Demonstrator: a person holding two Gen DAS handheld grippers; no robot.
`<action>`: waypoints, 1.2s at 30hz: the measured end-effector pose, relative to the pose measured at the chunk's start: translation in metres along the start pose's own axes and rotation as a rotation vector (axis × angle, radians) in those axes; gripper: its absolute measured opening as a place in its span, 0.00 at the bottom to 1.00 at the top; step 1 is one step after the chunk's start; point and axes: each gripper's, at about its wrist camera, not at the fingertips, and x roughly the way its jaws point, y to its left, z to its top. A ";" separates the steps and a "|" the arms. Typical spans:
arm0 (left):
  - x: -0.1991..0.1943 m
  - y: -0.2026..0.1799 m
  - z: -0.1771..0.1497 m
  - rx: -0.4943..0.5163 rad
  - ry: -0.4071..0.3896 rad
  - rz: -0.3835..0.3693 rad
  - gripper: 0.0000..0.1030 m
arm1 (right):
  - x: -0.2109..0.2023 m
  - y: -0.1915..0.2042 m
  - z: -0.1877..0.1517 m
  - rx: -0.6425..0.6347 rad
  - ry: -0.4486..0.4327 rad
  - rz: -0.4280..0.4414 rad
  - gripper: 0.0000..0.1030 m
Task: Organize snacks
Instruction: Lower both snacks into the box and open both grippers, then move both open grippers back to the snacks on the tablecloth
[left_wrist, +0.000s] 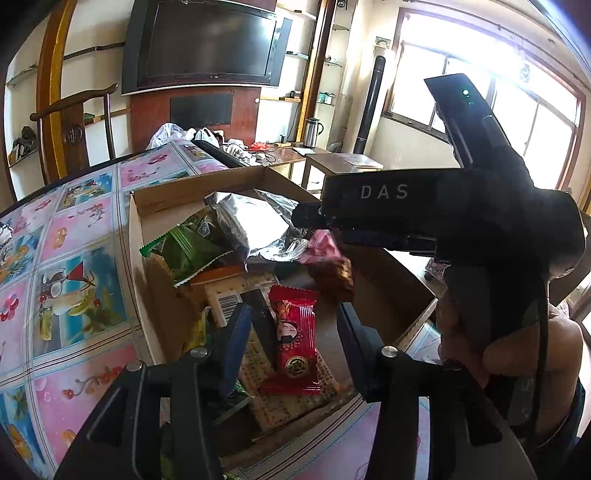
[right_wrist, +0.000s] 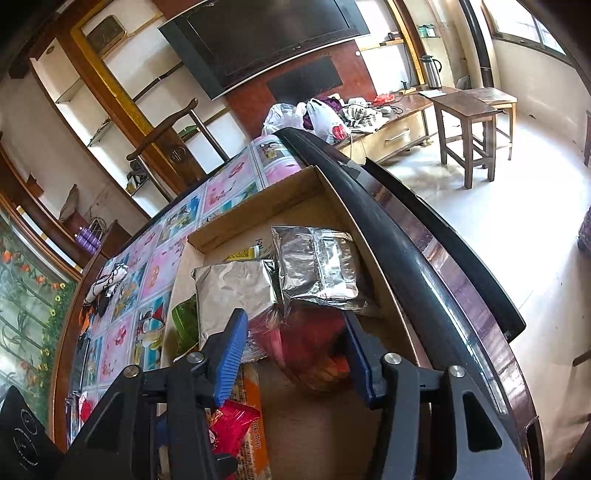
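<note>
Both tongs hang partly open and empty over the cardboard box (left_wrist: 162, 199) at centre frame, left tongs (left_wrist: 291, 332) straddling the red snack packet (left_wrist: 295, 339), right tongs (right_wrist: 293, 343) around a pink-wrapped snack (right_wrist: 306, 343), apparently dropped in for sorting.

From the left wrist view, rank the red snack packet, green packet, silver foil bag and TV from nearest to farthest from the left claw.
1. Red snack packet: lies between the left claw fingers, in the cardboard box.
2. Green packet: farther in, box's left side.
3. Silver foil bag: behind it, mid-box.
4. TV: on the far wall.
</note>
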 end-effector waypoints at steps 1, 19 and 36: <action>0.000 0.000 0.000 0.000 0.000 0.000 0.46 | -0.001 0.000 0.001 -0.002 -0.009 0.000 0.59; -0.033 0.007 0.004 -0.032 -0.053 0.011 0.52 | -0.006 0.003 0.002 -0.019 -0.062 0.022 0.59; -0.089 0.069 -0.020 -0.123 -0.088 0.101 0.52 | -0.003 0.016 -0.002 -0.081 -0.076 0.030 0.59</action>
